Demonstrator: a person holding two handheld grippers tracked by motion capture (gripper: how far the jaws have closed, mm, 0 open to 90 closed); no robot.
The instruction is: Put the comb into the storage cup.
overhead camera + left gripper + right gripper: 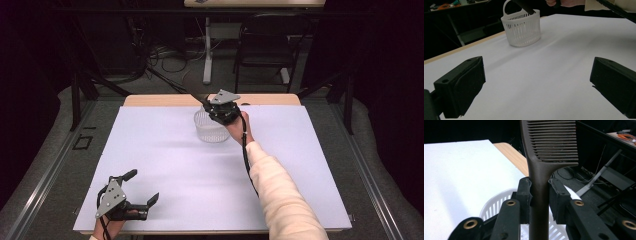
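Dark comb [541,170] clamped by the handle in right gripper [539,195] above the white basket [522,28], probably light, stiff and a little slippery; left gripper [131,192] wide open, empty, near table [165,150] edge.

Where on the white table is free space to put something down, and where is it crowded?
Free: the wide middle of the white table, between the basket and the open left gripper, and the whole right side beyond the sleeve. Crowded: the far centre edge, where the right gripper holds a dark comb over the basket.
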